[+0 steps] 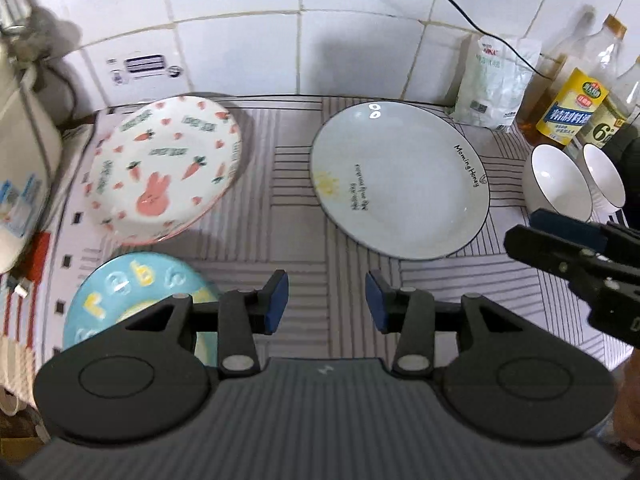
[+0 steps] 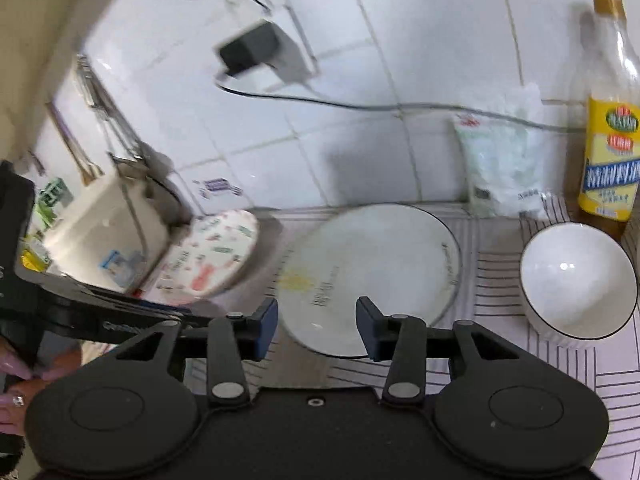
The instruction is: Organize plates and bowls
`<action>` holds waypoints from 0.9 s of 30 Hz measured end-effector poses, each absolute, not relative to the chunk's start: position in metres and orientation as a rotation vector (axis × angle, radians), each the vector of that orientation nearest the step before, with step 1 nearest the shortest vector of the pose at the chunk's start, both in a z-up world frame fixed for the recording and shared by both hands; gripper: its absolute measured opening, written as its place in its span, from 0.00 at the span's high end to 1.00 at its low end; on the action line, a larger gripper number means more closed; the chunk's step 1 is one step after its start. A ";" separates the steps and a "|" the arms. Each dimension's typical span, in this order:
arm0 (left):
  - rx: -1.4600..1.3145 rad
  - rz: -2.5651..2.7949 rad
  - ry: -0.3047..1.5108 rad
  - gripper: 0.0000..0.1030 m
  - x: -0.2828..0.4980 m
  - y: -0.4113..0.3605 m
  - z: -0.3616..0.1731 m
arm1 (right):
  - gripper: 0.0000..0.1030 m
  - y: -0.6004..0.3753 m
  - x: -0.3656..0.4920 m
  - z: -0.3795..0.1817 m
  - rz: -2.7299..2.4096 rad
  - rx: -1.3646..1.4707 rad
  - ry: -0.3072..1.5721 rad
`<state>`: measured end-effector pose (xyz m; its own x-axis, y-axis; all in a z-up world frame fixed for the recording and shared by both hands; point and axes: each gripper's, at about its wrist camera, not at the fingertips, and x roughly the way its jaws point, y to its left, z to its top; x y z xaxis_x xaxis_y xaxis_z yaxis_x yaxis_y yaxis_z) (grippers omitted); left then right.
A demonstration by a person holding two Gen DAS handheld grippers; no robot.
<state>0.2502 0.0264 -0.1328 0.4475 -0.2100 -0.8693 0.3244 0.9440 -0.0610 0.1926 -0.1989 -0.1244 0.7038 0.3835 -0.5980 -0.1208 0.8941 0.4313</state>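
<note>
Both claws apart, empty — left claw (image 1: 326, 300) | right claw (image 2: 316, 326) | bottles (image 1: 576, 100) beside bowls (image 1: 560, 180)

The striped mat (image 1: 296, 184) is bare between the carrot plate (image 1: 164, 172) and the grey plate (image 1: 400, 180), and in front of them. At the right, two bowls (image 1: 560, 184) and bottles (image 1: 580, 92) crowd the wall side.

Both wrist cameras look steeply down from close above the counter toward the tiled wall at twelve o'clock, sharing the grey plate (image 1: 400, 180) (image 2: 372, 276) and carrot plate (image 1: 164, 168) (image 2: 212, 256).
</note>
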 end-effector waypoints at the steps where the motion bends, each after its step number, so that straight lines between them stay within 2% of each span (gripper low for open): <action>1: 0.124 -0.328 1.048 0.55 0.244 0.031 -0.130 | 0.50 -0.195 0.188 -0.120 0.295 0.371 0.732; 10: 0.080 -0.284 1.040 0.51 0.213 0.073 -0.120 | 0.38 -0.162 0.166 -0.101 0.418 0.301 0.735; 20: 0.048 -0.224 1.039 0.47 0.197 0.107 -0.124 | 0.37 -0.130 0.171 -0.102 0.521 0.244 0.812; 23: 0.048 -0.205 1.046 0.43 0.193 0.118 -0.135 | 0.37 -0.116 0.174 -0.110 0.560 0.246 0.834; 27: 0.130 -0.190 0.992 0.31 0.182 0.120 -0.143 | 0.37 -0.099 0.178 -0.122 0.611 0.258 0.847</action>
